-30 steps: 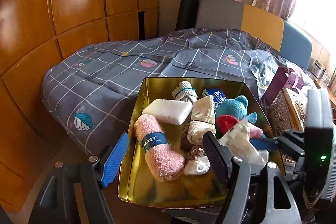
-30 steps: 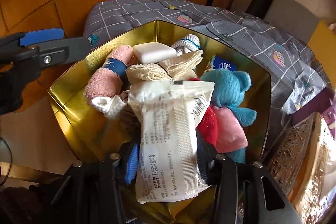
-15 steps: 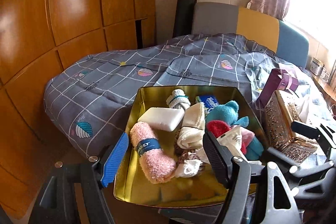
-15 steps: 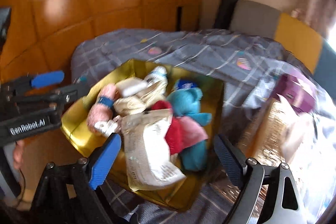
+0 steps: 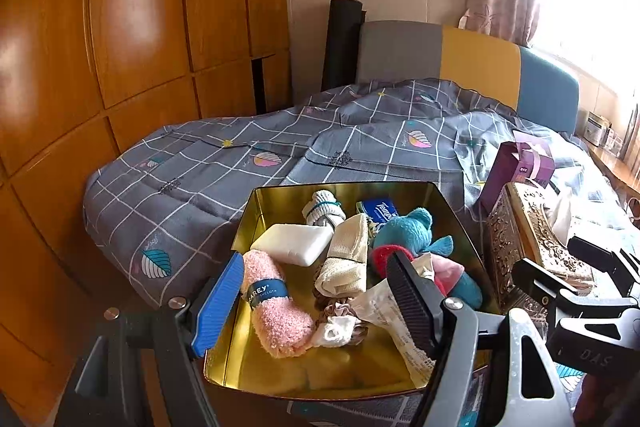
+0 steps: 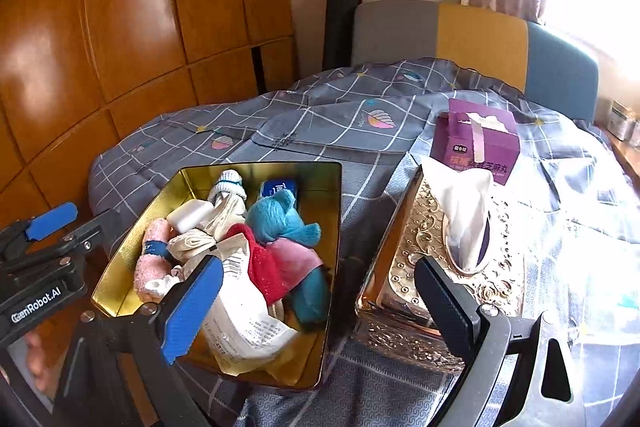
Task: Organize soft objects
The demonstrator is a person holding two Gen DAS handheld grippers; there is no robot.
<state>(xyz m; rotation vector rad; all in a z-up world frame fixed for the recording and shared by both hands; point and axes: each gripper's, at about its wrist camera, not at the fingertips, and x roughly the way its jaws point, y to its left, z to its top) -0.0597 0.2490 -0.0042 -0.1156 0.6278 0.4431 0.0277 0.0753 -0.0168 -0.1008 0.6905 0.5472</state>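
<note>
A gold metal tin (image 6: 332,227) sits on the grey checked quilt (image 6: 320,123) at the bed's near edge, just beside the wooden wardrobe (image 5: 132,27). Soft things fill it. A rolled pink washcloth (image 5: 276,311) with a blue band lies along its left side, a white sponge block (image 5: 294,249) behind that, and a folded cream cloth (image 5: 346,259) leans toward the middle. A bundled white sock (image 5: 323,211) and a blue tissue packet (image 5: 380,209) sit at the far wall. A teal plush bear (image 6: 284,219) lies on the right side, over red and pink fabric. A white plastic packet (image 6: 240,311) with printed text rests across the near part of the heap, its lower end at the tin's front wall.

The right gripper (image 6: 320,307) has just been opening; its jaws stand wide apart with nothing pressed between them, the blue pad over the packet and the black pad over the ornate gold tissue box (image 6: 420,255) to the right of the tin. A purple carton (image 6: 476,143) stands behind that box.

The left gripper (image 5: 312,303) is also spread wide, empty, above the tin's near left corner, framing the washcloth and a white scrunchie (image 5: 334,331).
</note>
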